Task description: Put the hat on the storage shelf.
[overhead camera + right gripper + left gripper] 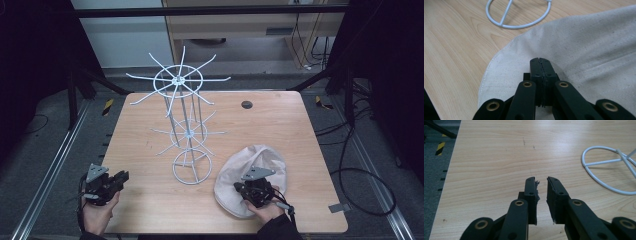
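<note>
**Approach to the hat, before the grasp**

Your right gripper (248, 188) hovers over the hat (250, 172), jaws pressed together, holding nothing. The hat lies on the surface (280, 120) just right of the rack (185, 125). Your left gripper (121, 176) rests slightly parted, empty. Next: spread the right jaws and take the hat's edge.

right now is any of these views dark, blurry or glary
High view: dim, surroundings nearly black, the white wire rack thin but legible. Left gripper view: even light, table grain sharp, nearest jaw parts soft. Right gripper view: cloth cap weave crisp, no glare.
</note>
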Motion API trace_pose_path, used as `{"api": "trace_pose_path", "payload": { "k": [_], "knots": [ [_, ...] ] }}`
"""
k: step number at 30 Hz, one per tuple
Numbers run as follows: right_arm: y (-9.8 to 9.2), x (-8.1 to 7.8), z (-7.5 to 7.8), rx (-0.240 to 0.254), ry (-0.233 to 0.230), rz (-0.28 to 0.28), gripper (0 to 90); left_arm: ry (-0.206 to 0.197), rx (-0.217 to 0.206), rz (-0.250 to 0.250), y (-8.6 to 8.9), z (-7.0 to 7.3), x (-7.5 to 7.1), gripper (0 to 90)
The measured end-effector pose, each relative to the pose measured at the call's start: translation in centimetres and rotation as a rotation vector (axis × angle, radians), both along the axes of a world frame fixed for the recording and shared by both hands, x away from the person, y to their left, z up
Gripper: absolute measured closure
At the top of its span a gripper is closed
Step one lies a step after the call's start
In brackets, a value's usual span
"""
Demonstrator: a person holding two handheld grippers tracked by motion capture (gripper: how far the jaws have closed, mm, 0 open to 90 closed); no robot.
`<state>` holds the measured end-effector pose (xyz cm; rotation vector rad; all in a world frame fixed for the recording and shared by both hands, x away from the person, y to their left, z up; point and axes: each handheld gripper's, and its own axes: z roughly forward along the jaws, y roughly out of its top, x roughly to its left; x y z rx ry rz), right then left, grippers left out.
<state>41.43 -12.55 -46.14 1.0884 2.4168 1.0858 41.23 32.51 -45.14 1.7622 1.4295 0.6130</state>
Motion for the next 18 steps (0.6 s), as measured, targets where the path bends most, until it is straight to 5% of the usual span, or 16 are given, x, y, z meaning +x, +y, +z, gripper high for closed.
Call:
{"api": "trace_pose_path", "payload": {
  "k": [11,18],
  "knots": [
    [-2.7,-0.9,0.1,0.003,0.008,-0.017,90.0,0.001,-0.002,-0.081,-1.8,0.3,-0.6,82.2],
    [-4.4,-1.2,1.5,0.081,-0.04,-0.054,90.0,0.006,0.0,-0.166,-4.2,0.3,-1.3,84.3]
  ]
}}
